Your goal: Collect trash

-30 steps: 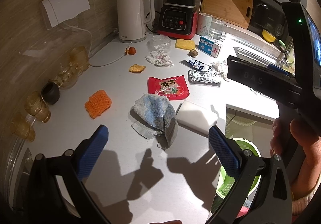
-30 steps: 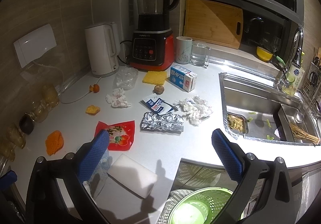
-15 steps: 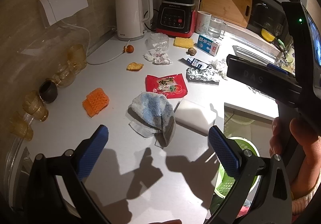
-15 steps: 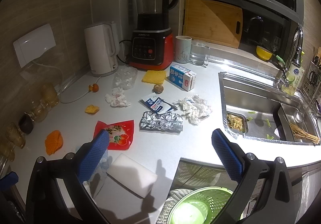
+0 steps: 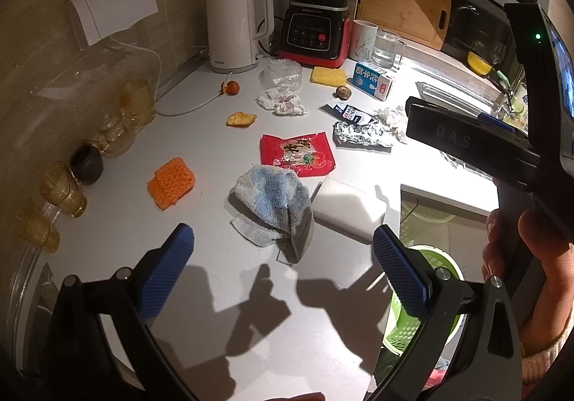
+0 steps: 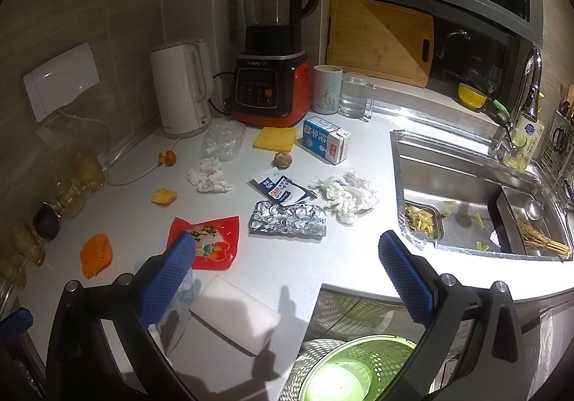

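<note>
Over a littered kitchen bench [image 5: 107, 221]: left claw [image 5: 283, 270] and right claw [image 6: 287, 266] both spread wide, gripping nothing, hovering ready above scattered trash — red wrapper [image 5: 297, 154], crumpled foil [image 6: 288, 218], tissue [image 6: 346, 194] — green basket [image 6: 344, 370] waiting below the edge, probably for drops.

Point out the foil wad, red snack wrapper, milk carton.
foil wad [image 6: 288, 218], right wrist view, crumpled middle
red snack wrapper [image 5: 297, 154], left wrist view, printed centre
milk carton [image 6: 325, 144], right wrist view, front face

The wrapper [image 5: 297, 155] lies behind the cloth [image 5: 275, 201], sponge block [image 5: 348, 209] to its right.
</note>
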`<move>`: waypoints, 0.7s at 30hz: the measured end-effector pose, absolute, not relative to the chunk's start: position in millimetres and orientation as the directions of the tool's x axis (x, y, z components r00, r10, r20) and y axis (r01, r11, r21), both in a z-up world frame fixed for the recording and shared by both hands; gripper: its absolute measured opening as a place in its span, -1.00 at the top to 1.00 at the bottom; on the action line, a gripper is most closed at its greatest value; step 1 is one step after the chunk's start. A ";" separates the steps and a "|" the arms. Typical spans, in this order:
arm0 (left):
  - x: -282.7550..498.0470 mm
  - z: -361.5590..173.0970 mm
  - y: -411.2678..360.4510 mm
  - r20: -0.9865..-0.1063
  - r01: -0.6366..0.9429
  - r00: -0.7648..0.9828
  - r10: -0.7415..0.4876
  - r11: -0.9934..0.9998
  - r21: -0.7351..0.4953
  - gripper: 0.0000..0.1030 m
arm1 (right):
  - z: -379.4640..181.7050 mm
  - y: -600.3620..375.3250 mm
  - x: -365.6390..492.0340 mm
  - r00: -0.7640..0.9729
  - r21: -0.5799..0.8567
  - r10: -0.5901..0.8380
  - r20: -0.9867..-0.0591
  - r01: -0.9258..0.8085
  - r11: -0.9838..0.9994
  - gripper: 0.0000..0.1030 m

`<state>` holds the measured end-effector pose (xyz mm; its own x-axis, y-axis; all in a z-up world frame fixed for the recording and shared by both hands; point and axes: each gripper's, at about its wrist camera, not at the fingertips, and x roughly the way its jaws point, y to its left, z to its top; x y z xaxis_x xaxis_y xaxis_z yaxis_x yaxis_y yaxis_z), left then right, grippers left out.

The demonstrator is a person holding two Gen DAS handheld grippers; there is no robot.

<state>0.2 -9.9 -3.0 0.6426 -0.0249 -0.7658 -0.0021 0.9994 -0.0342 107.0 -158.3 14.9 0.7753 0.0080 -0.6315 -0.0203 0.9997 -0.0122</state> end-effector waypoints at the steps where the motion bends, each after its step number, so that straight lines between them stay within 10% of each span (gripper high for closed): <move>1: 0.3 -3.0 -9.9 -0.766 -0.003 0.642 -0.024 0.999 -0.034 -0.85 | 14.8 -159.2 106.9 0.775 -0.011 0.009 -0.632 -0.020 1.000 -0.96; 21: 3.8 -0.9 -5.7 -0.770 -0.011 0.637 -0.018 0.999 -0.032 -0.85 | 14.6 -157.9 109.8 0.772 -0.005 0.017 -0.635 -0.027 1.000 -0.96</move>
<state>3.8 -5.7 -0.9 0.6374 -0.0181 -0.7703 -0.0107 0.9994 -0.0323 109.8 -157.9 14.6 0.7724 0.0174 -0.6349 -0.0266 0.9996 -0.0049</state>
